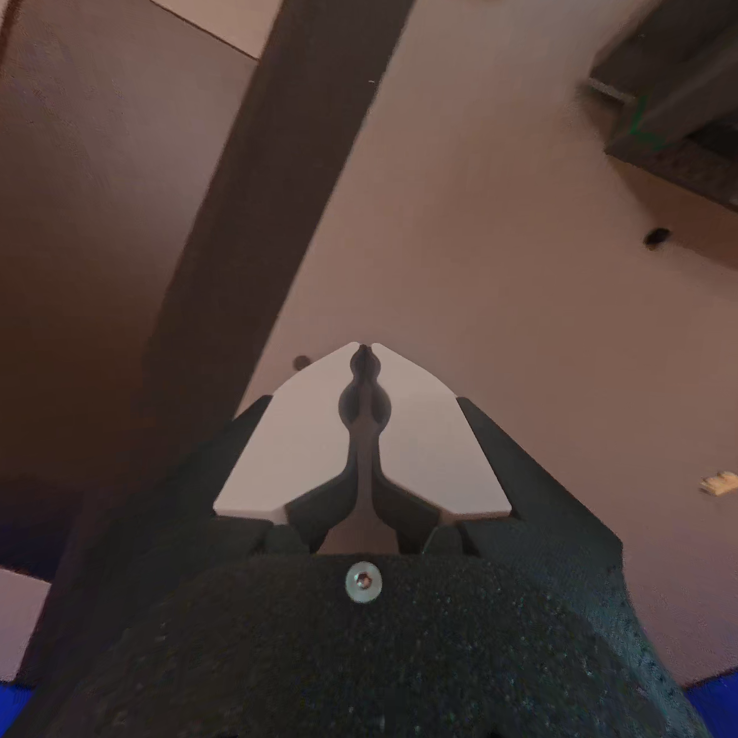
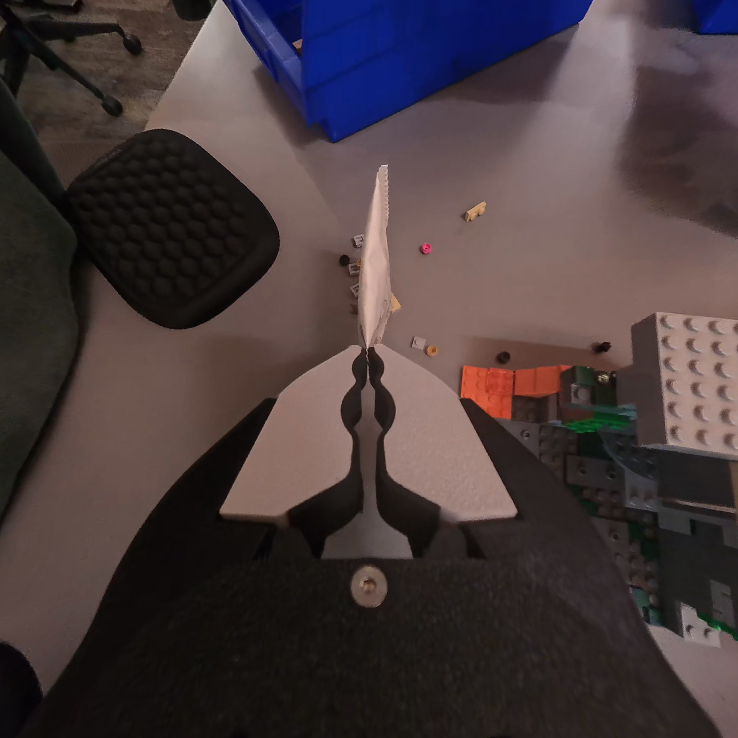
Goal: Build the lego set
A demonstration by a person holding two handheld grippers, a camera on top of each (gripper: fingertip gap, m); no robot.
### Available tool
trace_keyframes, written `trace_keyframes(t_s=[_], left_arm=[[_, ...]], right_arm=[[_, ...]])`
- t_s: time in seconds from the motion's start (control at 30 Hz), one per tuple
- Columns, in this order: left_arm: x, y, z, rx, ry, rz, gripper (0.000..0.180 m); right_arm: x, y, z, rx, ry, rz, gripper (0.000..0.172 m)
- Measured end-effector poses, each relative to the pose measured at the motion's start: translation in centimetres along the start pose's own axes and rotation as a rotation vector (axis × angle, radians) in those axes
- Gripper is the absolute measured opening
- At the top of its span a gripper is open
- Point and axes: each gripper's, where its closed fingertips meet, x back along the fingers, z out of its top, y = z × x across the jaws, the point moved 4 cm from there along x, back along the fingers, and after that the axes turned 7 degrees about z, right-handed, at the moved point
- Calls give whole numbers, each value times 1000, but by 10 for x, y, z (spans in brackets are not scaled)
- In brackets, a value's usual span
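In the right wrist view my right gripper [image 2: 366, 350] is shut on the pinched end of a white paper bag [image 2: 375, 259], which stands up from the fingertips above the grey table [image 2: 539, 239]. Loose small pieces lie around it: a tan plate [image 2: 475, 211], a pink round piece [image 2: 426, 248], a grey tile [image 2: 418, 342]. The partly built lego model [image 2: 599, 439], with orange plates [image 2: 499, 385] and a large grey studded plate [image 2: 695, 383], sits at the right. In the blurred left wrist view my left gripper [image 1: 364, 348] is shut, tips together, and I see nothing between them.
A blue bin [image 2: 399, 60] stands at the back of the table. A black padded cushion [image 2: 171, 227] lies at the left edge, with a chair base [image 2: 60, 48] on the floor beyond. The left wrist view shows a dark band [image 1: 259, 239] and a tan piece [image 1: 719, 483]. Some 30 cm of space lies between my two pairs of fingers. The grey tile [image 2: 418, 342] is about 8 cm from my right fingertips.
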Motion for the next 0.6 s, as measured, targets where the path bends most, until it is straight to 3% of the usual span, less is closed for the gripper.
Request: trace_keyframes(t_s=[0.27,0.37,0.6], left_arm=[[25,55,3,-75,38,-24,0],[41,77,8,-80,64,5,12],[101,163,21,-127,272,17,25]], right_arm=[[5,-11,5,20,-6,-21,0],[6,-11,8,32,-18,-61,0],[3,-2,14,42,-11,-54,0]])
